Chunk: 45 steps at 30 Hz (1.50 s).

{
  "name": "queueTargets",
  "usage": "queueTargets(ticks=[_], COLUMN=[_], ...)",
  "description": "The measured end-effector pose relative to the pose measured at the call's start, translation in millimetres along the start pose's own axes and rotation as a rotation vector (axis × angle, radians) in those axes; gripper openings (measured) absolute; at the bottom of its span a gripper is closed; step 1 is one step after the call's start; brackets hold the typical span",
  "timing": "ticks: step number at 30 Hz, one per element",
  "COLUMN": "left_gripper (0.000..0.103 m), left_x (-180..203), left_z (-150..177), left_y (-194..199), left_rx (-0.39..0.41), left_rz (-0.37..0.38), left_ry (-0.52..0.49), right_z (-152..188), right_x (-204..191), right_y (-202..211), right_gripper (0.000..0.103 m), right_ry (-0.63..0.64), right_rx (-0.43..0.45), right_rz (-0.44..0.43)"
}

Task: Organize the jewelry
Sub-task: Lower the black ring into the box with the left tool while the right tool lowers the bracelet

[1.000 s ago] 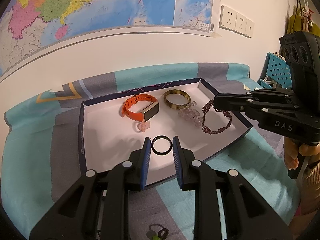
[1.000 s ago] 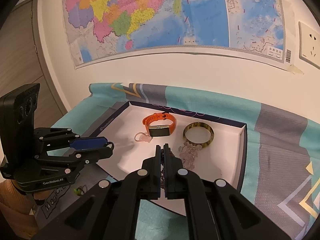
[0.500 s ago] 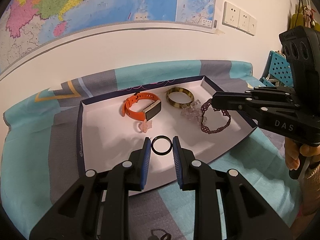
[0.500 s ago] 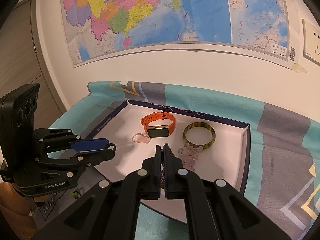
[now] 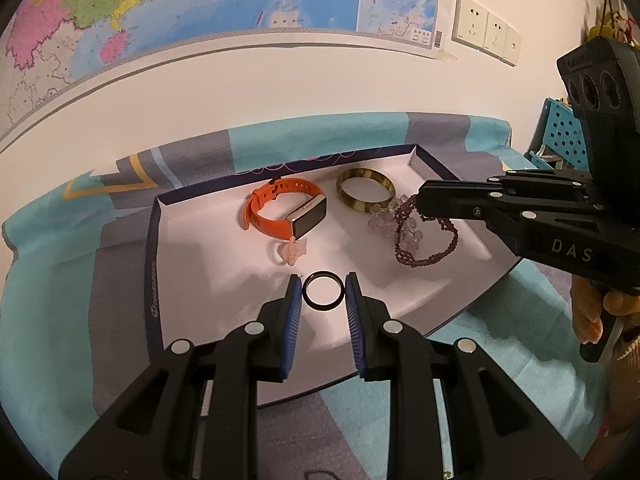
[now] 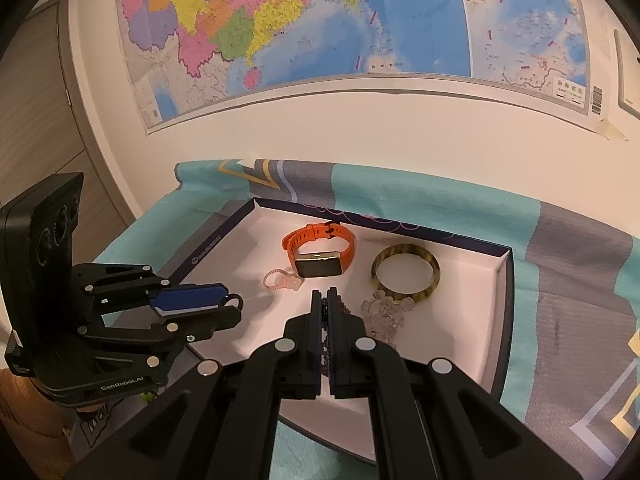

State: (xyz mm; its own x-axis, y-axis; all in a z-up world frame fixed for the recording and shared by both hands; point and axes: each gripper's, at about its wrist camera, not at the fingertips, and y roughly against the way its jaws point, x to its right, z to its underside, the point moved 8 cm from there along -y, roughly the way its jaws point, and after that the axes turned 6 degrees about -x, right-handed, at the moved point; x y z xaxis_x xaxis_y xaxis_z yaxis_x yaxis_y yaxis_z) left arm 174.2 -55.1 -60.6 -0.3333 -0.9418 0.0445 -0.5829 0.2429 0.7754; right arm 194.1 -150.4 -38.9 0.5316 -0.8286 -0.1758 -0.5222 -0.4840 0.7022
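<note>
A white tray with a dark blue rim (image 5: 154, 248) (image 6: 506, 292) lies on the cloth. In it are an orange smartwatch (image 5: 286, 212) (image 6: 320, 252), a green-brown bangle (image 5: 365, 194) (image 6: 406, 274), a clear crystal bracelet (image 5: 384, 222) (image 6: 384, 312) and a pink hair tie (image 5: 292, 250) (image 6: 282, 280). My left gripper (image 5: 323, 290) is shut on a black ring (image 5: 323, 290), held over the tray's front part. My right gripper (image 6: 325, 300) is shut on a dark red bead bracelet (image 5: 426, 236), which hangs over the tray's right part.
A teal and grey patterned cloth (image 5: 52, 280) covers the table. A map (image 6: 320, 20) hangs on the wall behind. Wall sockets (image 5: 484, 34) sit at the upper right. A blue perforated basket (image 5: 560, 140) stands past the table's right end.
Both grippers have drifted slightly while keeping their holds. The dark red bead bracelet has shifted a little leftward over the tray, closer to the crystal bracelet.
</note>
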Motion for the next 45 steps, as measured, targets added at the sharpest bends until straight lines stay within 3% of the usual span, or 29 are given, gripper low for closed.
queueTargets(ticks=[45], left_gripper=[0.023], left_x=[-3], left_z=[-1], left_y=[-51], left_rx=[-0.101], left_rz=[-0.016], left_ry=[0.030], right_z=[14], right_x=[32], right_y=[-35], right_gripper=[0.001], right_ry=[-0.089], right_rx=[-0.081], right_rz=[0.036])
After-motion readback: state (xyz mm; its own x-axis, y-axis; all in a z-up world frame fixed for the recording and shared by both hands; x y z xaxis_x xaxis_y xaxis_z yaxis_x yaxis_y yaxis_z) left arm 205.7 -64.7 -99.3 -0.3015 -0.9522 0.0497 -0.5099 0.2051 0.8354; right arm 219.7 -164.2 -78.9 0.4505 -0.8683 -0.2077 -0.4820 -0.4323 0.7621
